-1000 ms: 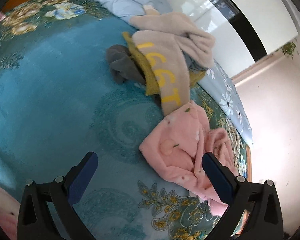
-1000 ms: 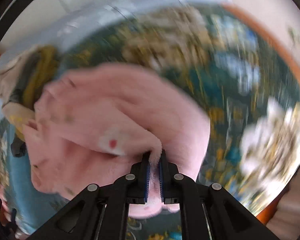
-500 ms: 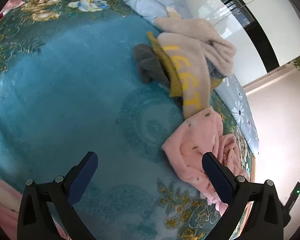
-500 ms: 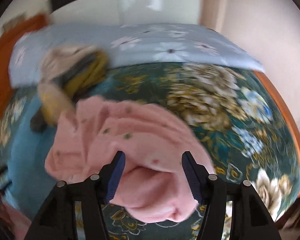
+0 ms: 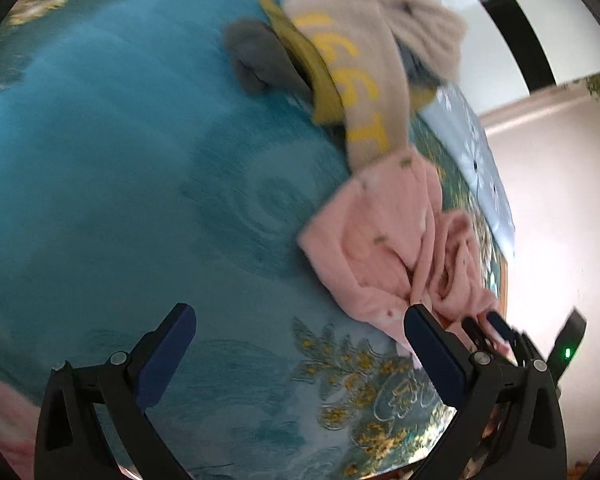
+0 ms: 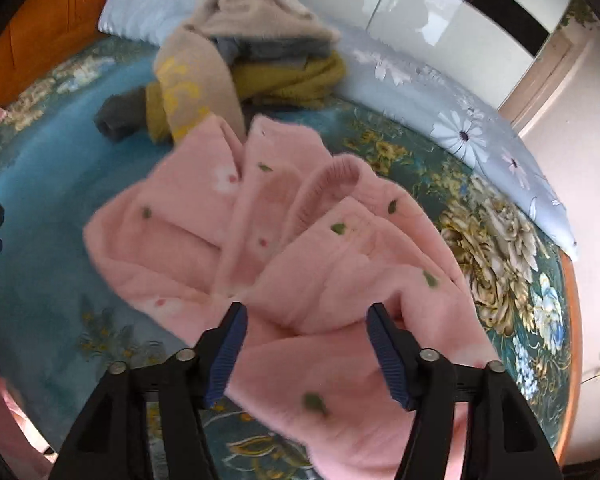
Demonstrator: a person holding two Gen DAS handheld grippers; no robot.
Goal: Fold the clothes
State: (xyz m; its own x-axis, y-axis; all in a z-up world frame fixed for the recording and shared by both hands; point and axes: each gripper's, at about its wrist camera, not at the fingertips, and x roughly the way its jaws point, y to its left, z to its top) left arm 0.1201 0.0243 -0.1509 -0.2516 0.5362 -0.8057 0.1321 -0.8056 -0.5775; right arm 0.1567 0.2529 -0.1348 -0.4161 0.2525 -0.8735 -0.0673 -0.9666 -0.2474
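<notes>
Left wrist view: the bed (image 5: 100, 152) is covered in a teal-blue spread with a faint swirl pattern and gold flower borders, soft and slightly blurred. The pink garment (image 5: 384, 240), a fleecy piece dotted with small green leaves and white blossoms, lies crumpled in loose folds toward the right edge of the bed. Just beyond it on the bed sits a heap of clothes (image 5: 360, 52): a beige fuzzy piece with yellow lettering drapes over a mustard knit and a grey one. The left tongs (image 5: 300, 354) stand wide apart over bare spread, gripping nothing; the right blue pad overlaps the near edge of the pink garment in the picture, though contact cannot be judged. Part of the right tongs (image 5: 496, 330) shows at the garment's far corner.

Right wrist view: the pink garment (image 6: 284, 248) fills the middle of the bed (image 6: 40, 200), its ribbed cuff curled upward amid thick folds. The right tongs (image 6: 304, 354) have just been opening and now stand fairly wide, with pink fleece lying between the ribbed blue pads but not pinched. The heap of clothes (image 6: 240, 60) rests behind the garment, touching its far edge, against a pale blue daisy-print pillow (image 6: 480, 136).
</notes>
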